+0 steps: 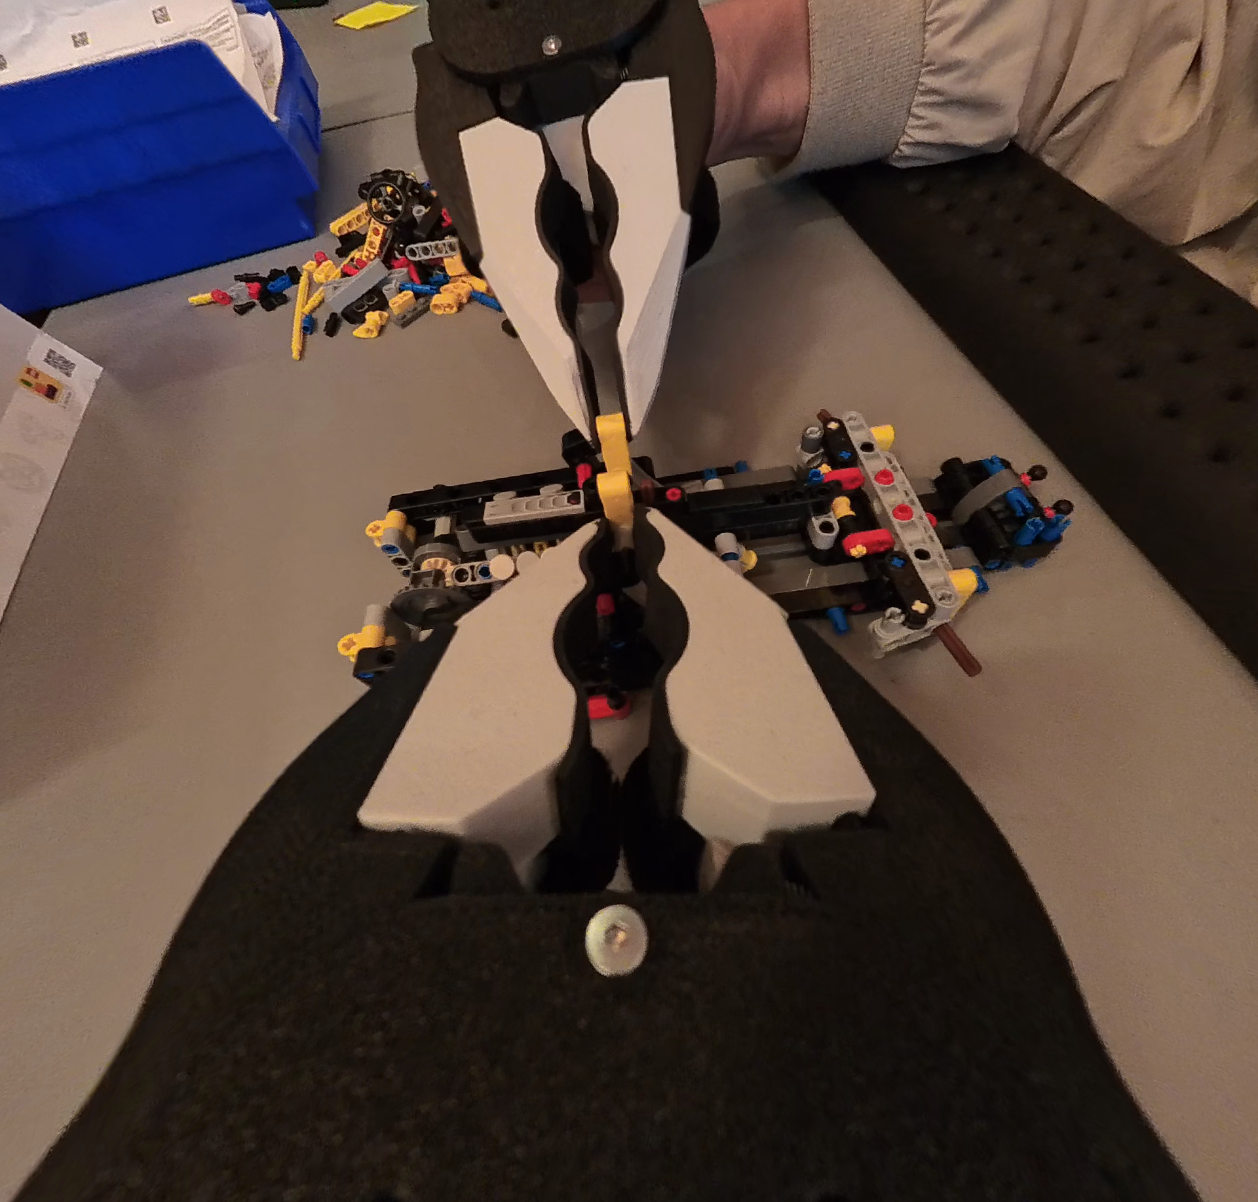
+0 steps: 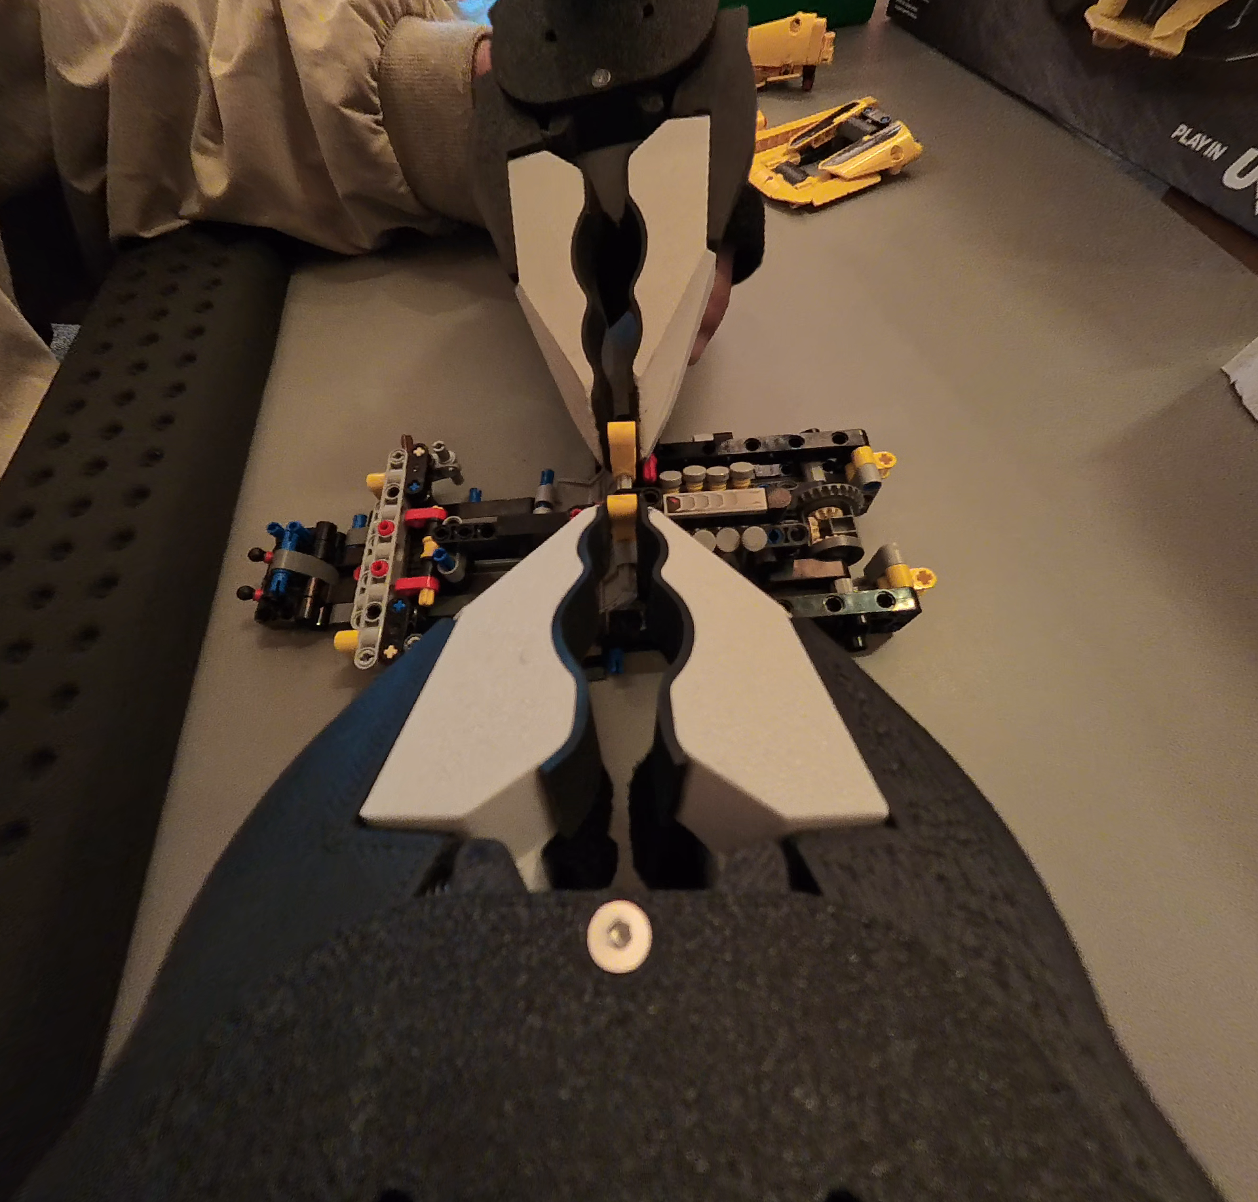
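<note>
A long black, grey and yellow brick-built chassis (image 1: pixel 749 522) lies across the grey table (image 1: pixel 204 556); it also shows in the right wrist view (image 2: pixel 749 509). My left gripper (image 1: pixel 616 522) is shut on a small yellow connector (image 1: pixel 615 494) standing up at the chassis middle. My right gripper (image 2: pixel 621 514) comes from the opposite side and is shut on a second yellow connector (image 2: pixel 621 507) in line with the first. The two grippers meet tip to tip. In the left wrist view the right gripper (image 1: pixel 610 428) pinches its yellow piece (image 1: pixel 610 441). Whether the two yellow pieces are joined is hidden.
A pile of loose small parts (image 1: pixel 381 270) lies beyond the chassis beside a blue bin (image 1: pixel 136 168) with papers. A printed sheet (image 1: pixel 34 434) is at the left. A black perforated pad (image 1: pixel 1089 352) edges the table. Yellow body panels (image 2: pixel 837 148) and a box (image 2: pixel 1089 46) lie further off. A beige sleeve (image 1: pixel 1021 59) reaches in.
</note>
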{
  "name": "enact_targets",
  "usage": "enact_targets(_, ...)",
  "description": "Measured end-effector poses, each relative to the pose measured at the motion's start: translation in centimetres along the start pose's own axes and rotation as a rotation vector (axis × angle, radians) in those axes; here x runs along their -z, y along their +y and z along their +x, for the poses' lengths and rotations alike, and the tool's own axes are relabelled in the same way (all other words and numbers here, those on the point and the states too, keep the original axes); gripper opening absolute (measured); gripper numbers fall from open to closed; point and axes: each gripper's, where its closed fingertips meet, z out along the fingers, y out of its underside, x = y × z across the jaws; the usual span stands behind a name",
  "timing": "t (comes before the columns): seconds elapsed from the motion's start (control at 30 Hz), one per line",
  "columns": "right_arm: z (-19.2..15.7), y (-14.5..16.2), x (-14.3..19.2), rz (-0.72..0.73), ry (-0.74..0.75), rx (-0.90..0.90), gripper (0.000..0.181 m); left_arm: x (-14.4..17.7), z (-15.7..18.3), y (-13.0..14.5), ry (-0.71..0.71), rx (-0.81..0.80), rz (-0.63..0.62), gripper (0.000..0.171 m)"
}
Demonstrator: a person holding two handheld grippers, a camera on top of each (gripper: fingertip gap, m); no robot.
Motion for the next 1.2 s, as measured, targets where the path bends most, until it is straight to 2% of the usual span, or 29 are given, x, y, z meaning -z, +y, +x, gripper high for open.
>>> enact_targets(0.17, 0.2, -0.2, -0.1, 0.024, 0.000, -0.054, 0.006, 0.0, -0.1, -0.1, 0.002, 0.068, 0.021, 0.007)
enact_targets(0.27, 0.2, -0.4, -0.4, 0.030, 0.046, 0.007, 0.006, 0.4, -0.1, 0.0, -0.023, 0.043, 0.005, 0.008)
enact_targets(0.43, 0.0, 0.4, -0.6, -0.014, 0.050, 0.036, 0.020, 0.7, 0.2, 0.1, -0.002, 0.052, -0.004, 0.013)
enact_targets(0.6, 0.5, 0.5, -0.6, -0.080, 0.171, 0.237, 0.007, 0.3, -0.2, 0.4, -0.072, -0.044, -0.073, 0.009)
enact_targets(0.73, 0.5, 0.8, -0.3, -0.166, 0.312, 0.372, 0.008, -0.1, -0.2, 0.6, -0.142, -0.171, -0.170, 0.011)
enact_targets(0.87, 0.7, 0.9, -0.4, -0.227, 0.373, 0.435, 0.007, 0.0, -0.4, 0.8, -0.162, -0.227, -0.251, 0.009)
enact_targets(0.97, 0.6, 1.1, -0.3, -0.266, 0.366, 0.430, 0.006, 0.2, -0.3, 1.0, -0.163, -0.282, -0.270, 0.008)
enact_targets(1.2, -0.1, 1.1, -0.2, -0.239, 0.300, 0.385, 0.006, 0.7, 0.1, 1.0, -0.103, -0.231, -0.214, 0.007)
